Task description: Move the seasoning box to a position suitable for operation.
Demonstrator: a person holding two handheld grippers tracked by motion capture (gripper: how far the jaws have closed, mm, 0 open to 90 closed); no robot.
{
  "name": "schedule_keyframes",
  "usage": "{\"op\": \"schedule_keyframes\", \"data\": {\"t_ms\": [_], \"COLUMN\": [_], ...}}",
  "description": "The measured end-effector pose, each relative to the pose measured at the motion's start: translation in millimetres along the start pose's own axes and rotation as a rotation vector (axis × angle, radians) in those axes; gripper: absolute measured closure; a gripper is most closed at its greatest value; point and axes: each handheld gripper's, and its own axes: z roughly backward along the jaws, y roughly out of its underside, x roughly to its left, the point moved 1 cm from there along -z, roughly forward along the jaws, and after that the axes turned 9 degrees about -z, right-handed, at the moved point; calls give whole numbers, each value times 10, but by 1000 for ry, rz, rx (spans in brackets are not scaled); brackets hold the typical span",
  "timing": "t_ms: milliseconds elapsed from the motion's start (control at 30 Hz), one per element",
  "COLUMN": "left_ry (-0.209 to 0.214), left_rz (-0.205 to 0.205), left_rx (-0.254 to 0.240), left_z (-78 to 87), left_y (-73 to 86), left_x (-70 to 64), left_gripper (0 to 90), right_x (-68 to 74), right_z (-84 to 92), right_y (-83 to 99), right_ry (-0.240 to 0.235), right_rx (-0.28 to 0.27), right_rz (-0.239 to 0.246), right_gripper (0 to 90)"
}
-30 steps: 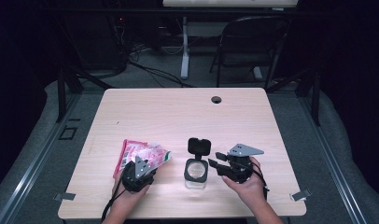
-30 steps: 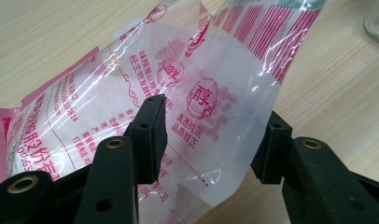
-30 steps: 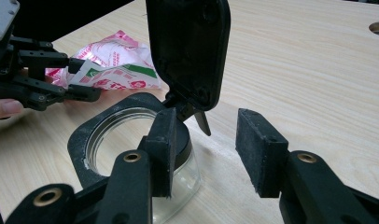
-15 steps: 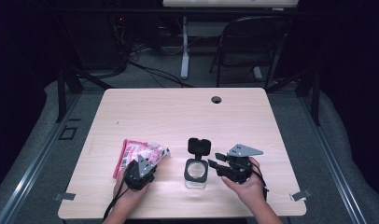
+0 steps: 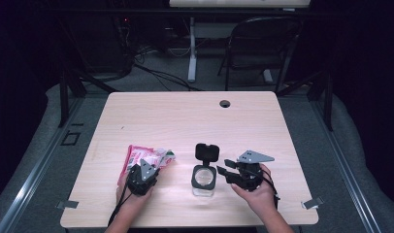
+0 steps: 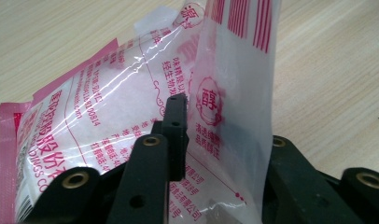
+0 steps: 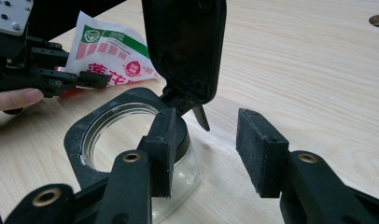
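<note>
Jar [image 5: 204,179] lid flipped open for filling; left hand-held gripper [image 5: 141,175] just closed, clamping packet [image 6: 131,112]; right hand-held gripper [image 7: 204,149] unclenched beside jar.

**Around the worktop: floor, chair and cables**

A pale wooden worktop [image 5: 151,116] with rounded corners sits at the centre. Near its far edge, right of the middle, is a small round cable hole [image 5: 225,103]. Beyond the worktop's far edge, to the right, stands a dark folding chair [image 5: 260,46]. Also beyond that edge, near the middle, a white post [image 5: 191,51] rises from the grey floor [image 5: 352,160], with black cables [image 5: 156,73] trailing on the floor to its left. A dark metal frame [image 5: 66,87] stands off the worktop's far left corner. Small metal brackets [image 5: 312,203] jut from the worktop's near corners.
</note>
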Motion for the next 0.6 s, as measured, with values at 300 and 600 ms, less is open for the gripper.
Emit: {"op": "schedule_keyframes", "data": {"t_ms": [300, 600], "left_ry": [51, 106], "left_rz": [99, 195], "left_rx": [-12, 5], "left_z": [26, 38], "left_y": [-6, -37], "left_x": [127, 226], "left_gripper": [837, 900], "right_x": [-17, -19], "right_z": [24, 40], "right_y": [17, 42], "right_ry": [8, 10], "right_rx": [-5, -12], "right_rz": [-6, -10], "right_gripper": [576, 573]}}
